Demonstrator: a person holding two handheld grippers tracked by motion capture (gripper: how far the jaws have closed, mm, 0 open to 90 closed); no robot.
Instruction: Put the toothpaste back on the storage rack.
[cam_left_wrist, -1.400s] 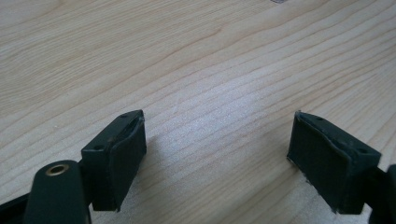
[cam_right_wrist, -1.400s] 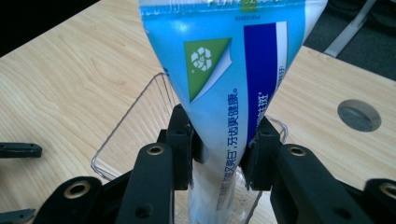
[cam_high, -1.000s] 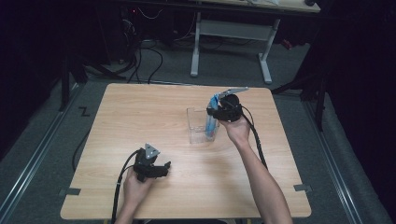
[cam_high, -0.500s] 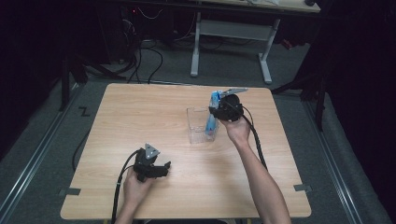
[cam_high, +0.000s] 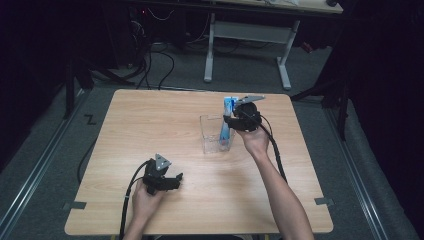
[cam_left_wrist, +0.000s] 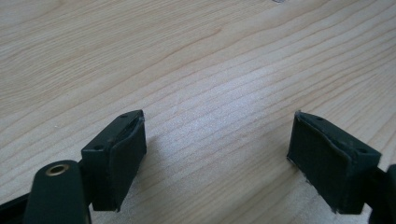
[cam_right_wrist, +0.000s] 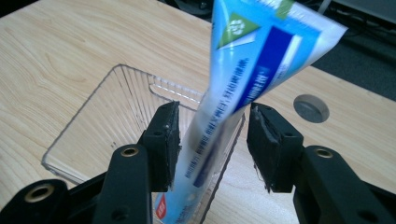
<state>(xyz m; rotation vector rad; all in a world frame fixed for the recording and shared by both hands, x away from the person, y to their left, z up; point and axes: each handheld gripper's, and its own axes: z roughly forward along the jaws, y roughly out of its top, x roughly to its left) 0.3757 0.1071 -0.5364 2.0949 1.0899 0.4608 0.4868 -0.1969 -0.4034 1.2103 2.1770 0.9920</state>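
Since the earlier frames the right gripper (cam_right_wrist: 212, 140) has been parting its jaws, and the toothpaste tube (cam_right_wrist: 247, 79) that it clamped now stands between them with a gap on the right-hand pad's side; the hands themselves sit where they were. Seen along that gripper, the tube leans from lower left to upper right, its cap end down inside the clear plastic box (cam_right_wrist: 93, 121) and its flat crimped end up above the jaws. The left-hand pad lies right against the tube; whether it presses on it I cannot tell, and the other pad stands clear, so the jaws are about half parted and no longer squeeze it.

From above, the clear plastic box (cam_high: 210, 135) stands a little right of the middle of the wooden table (cam_high: 150, 115), and the toothpaste tube (cam_high: 226, 122) rises from the box's right side, with the right gripper (cam_high: 231, 120) just beside that side.

Well away from the box, toward the near left edge of the table, the left gripper (cam_high: 172, 181) rests low over bare wood. Its own view shows the jaws spread wide (cam_left_wrist: 217, 154) with nothing between them.
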